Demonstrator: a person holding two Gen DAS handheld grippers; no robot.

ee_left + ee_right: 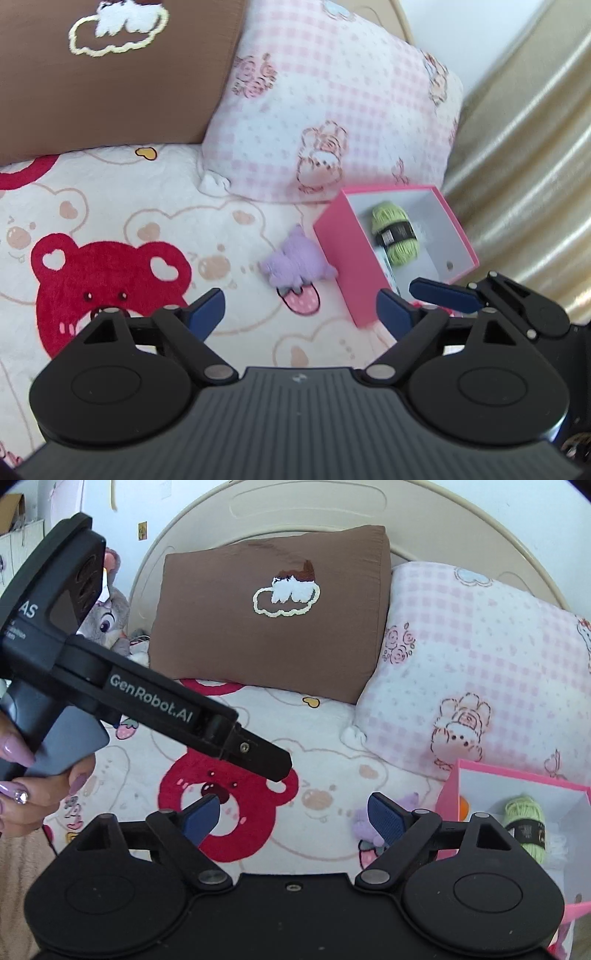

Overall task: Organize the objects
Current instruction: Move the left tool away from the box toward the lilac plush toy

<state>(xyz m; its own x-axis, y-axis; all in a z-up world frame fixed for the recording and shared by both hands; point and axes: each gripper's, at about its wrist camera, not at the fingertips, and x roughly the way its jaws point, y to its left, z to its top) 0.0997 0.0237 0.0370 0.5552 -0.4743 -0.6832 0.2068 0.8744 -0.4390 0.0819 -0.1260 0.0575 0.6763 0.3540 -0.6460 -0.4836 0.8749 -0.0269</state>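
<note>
A small purple plush toy lies on the bear-print bedspread, against the left wall of an open pink box. A green yarn skein rests inside the box. My left gripper hovers just short of the plush, open, with nothing between its pads. In the right wrist view my right gripper is also open and empty. Its right finger partly hides the plush. The pink box holds the yarn and something orange.
A brown pillow and a pink checked pillow lean on the headboard. A grey rabbit plush sits at the back left. A gold curtain hangs right of the box. A hand holds the left tool.
</note>
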